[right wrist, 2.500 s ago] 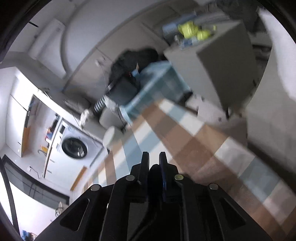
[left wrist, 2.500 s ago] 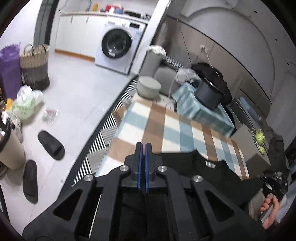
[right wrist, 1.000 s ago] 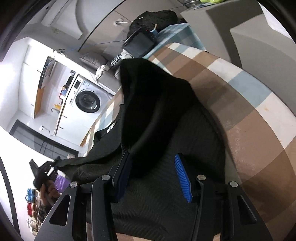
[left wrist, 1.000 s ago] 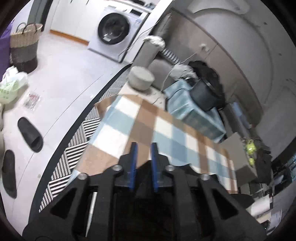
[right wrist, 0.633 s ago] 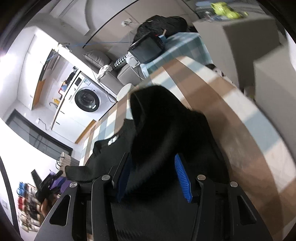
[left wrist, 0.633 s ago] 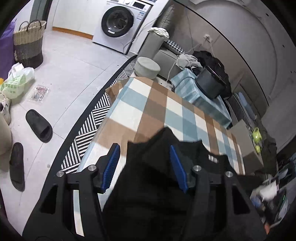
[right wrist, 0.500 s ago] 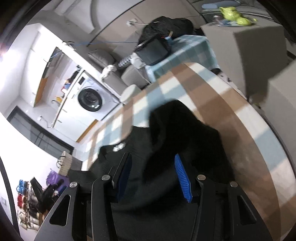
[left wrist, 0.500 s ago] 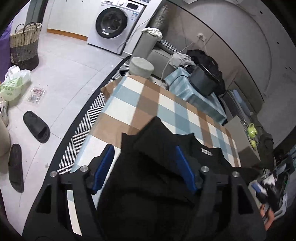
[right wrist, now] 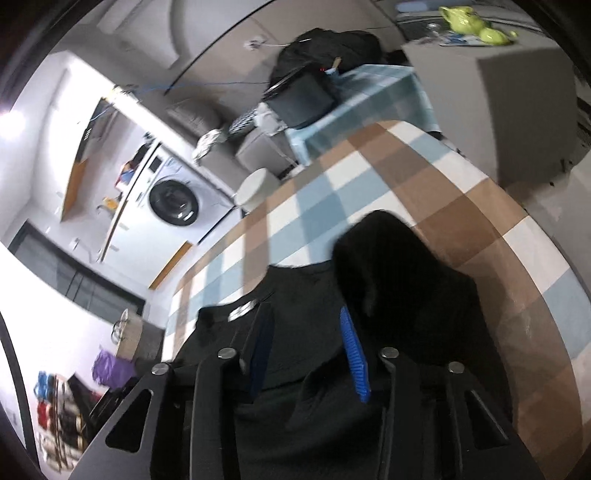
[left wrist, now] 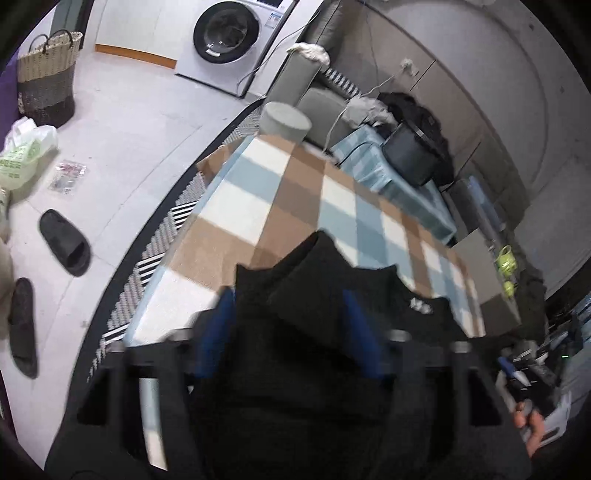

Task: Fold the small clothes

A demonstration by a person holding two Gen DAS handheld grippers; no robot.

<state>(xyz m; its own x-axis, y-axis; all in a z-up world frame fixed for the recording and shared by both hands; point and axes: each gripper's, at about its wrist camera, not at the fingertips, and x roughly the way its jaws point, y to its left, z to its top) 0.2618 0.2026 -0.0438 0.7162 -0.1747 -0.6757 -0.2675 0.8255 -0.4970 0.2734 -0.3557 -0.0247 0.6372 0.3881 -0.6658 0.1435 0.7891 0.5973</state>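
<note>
- My left tongs (left wrist: 288, 325) hang over the black garment (left wrist: 332, 295); the blue pads (left wrist: 221, 325) stand apart, blurred, with cloth lying between them. They have just been drawing together, but I see no pinch, so they are released.
- My right tongs (right wrist: 306, 339) are the same: pads (right wrist: 352, 350) apart with the garment (right wrist: 399, 277) under and between them, jaws just narrowed, not pressing on cloth.
- The garment lies on the checked cloth (left wrist: 295, 192) of the table, at the near end, toward 6 o'clock in both views. A folded-over flap peaks at 12 o'clock above my left tongs; in the right view a dark hump rises at 1 o'clock from the pads.
- A small white label (left wrist: 421, 305) shows at the collar, at 3 o'clock from my left pads.
- At 4 o'clock in the left view, my other hand (left wrist: 532, 424) shows at the frame's edge.
- Washing machine (left wrist: 229, 33) at 12 o'clock, basket (left wrist: 48, 74) at 10 o'clock, two black slippers (left wrist: 66, 243) on the floor at 9 o'clock.
- A round grey stool (left wrist: 284, 122) stands at the table's far end.
</note>
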